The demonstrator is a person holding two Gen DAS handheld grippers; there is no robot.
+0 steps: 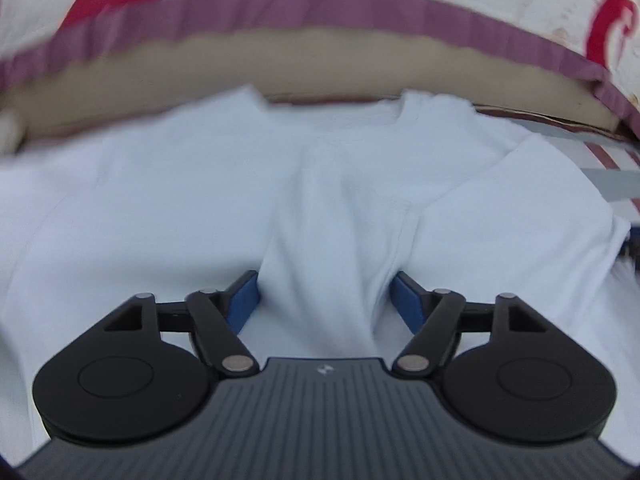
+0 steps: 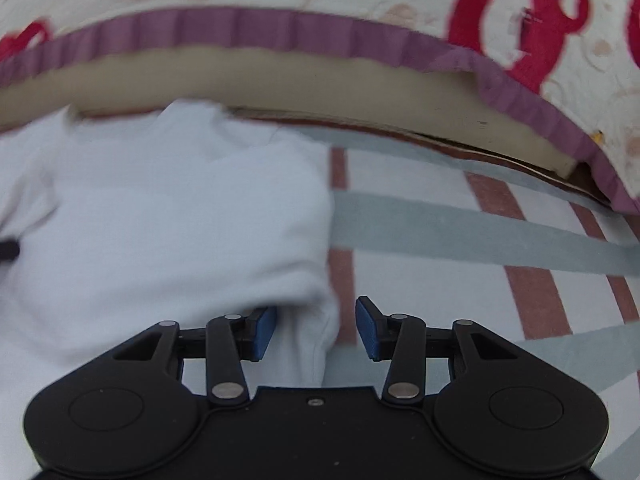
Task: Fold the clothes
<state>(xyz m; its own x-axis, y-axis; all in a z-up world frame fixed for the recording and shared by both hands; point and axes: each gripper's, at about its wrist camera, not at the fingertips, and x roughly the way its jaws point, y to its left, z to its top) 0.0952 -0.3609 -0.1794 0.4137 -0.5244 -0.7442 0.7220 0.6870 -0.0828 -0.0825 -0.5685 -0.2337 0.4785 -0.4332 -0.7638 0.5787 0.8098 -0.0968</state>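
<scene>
A white garment [image 1: 200, 208] lies spread over a striped sheet and fills most of the left wrist view. A raised ridge of its cloth runs toward me and passes between the blue pads [image 1: 242, 304] of my left gripper [image 1: 326, 300], which is open around it. In the right wrist view the same white garment [image 2: 168, 220] covers the left half, its right edge folded over. That folded edge sits between the fingers of my right gripper [image 2: 316, 328], which is also open, with the left pad [image 2: 264, 332] against the cloth.
The garment rests on a white sheet with grey and reddish-brown stripes [image 2: 460, 232]. Behind it rises a tan band [image 2: 280, 80] under a purple ruffled trim [image 2: 240, 28] and a cream cover with red prints [image 2: 516, 16].
</scene>
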